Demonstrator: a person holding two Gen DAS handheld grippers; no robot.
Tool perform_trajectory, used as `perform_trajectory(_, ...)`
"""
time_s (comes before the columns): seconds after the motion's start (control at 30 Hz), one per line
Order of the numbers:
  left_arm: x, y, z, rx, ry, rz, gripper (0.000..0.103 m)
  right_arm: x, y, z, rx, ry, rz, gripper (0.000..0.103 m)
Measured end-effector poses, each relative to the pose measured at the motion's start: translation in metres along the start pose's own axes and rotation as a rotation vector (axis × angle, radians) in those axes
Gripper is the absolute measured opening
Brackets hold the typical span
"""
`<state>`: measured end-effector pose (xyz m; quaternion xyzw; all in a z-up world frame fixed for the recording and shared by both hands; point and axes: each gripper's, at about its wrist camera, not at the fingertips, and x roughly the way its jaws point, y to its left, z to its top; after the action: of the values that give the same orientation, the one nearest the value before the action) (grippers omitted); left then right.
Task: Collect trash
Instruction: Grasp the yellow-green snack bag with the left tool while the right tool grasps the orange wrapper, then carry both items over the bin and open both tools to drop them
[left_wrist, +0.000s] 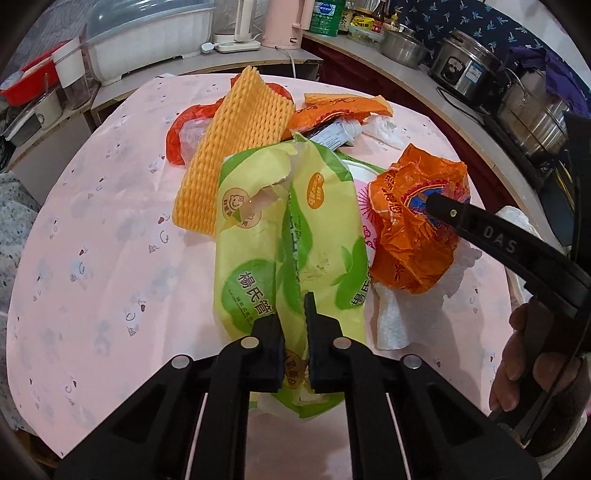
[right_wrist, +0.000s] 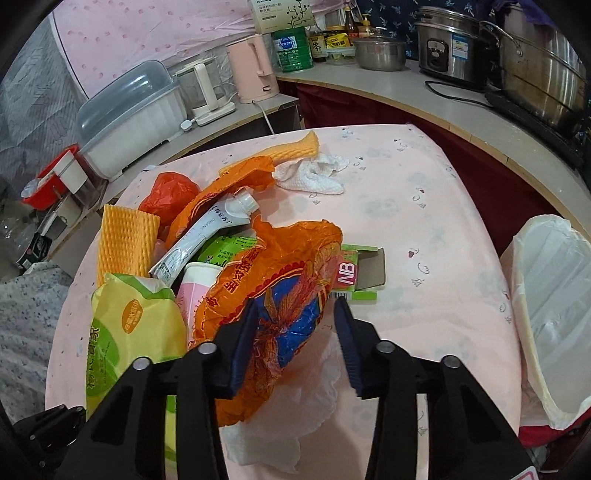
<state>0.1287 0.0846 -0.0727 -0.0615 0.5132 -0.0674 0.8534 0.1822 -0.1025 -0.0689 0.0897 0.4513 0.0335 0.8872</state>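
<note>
Right now your left gripper (left_wrist: 293, 314) is clenched on the near end of the yellow-green wrapper (left_wrist: 291, 236), the jaws nearly together with a fold of the film pinched between them. Keep that pinch firm and lift slowly, because the wrapper lies partly over a yellow foam net (left_wrist: 229, 147) and against the rest of the heap, and a quick pull could drag loose pieces along.

Your right gripper (right_wrist: 295, 325) straddles the crumpled orange bag (right_wrist: 273, 280): one finger presses its left side, the other stands just clear at the bag's right edge, so the jaws are part-closed but not yet gripping. Close fully before you raise it, taking a thick bunch of plastic, not a single thin layer.

Under the bag lies a white paper towel (right_wrist: 295, 406), and just beyond it a flattened green carton (right_wrist: 364, 271), a squeezed tube (right_wrist: 207, 236) and a paper cup (right_wrist: 195, 280).

To your right the lined bin (right_wrist: 554, 295) stands open beside the table edge, with bare pink tablecloth (right_wrist: 424, 206) between it and the heap, so carry that way. Farther back, the counter with steel pots (right_wrist: 535, 66) is crowded; stay clear of it.
</note>
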Motion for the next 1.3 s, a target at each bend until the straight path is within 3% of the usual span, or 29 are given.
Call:
perform_trajectory(0.1, -0.006, -0.001, 0.001, 0.003, -0.013, -0.004, 0.008, -0.002, 0.0, 0.0, 0.001, -0.01, 0.016, 0.014)
perform_trajectory(0.17, -0.011, -0.001, 0.002, 0.003, -0.025, -0.005, 0.008, -0.008, -0.001, 0.002, 0.006, -0.025, 0.033, 0.01)
perform_trajectory(0.67, -0.071, -0.037, 0.015, 0.067, -0.177, -0.042, 0.008, -0.098, -0.03, 0.021, 0.042, -0.229, 0.003, 0.007)
perform_trajectory(0.93, -0.088, -0.094, 0.017, 0.175, -0.227, -0.096, 0.008, -0.137, -0.079, 0.013, 0.109, -0.298, -0.073, 0.007)
perform_trajectory(1.3, -0.074, -0.196, 0.011, 0.349, -0.209, -0.189, 0.008, -0.167, -0.167, -0.012, 0.255, -0.335, -0.209, 0.007)
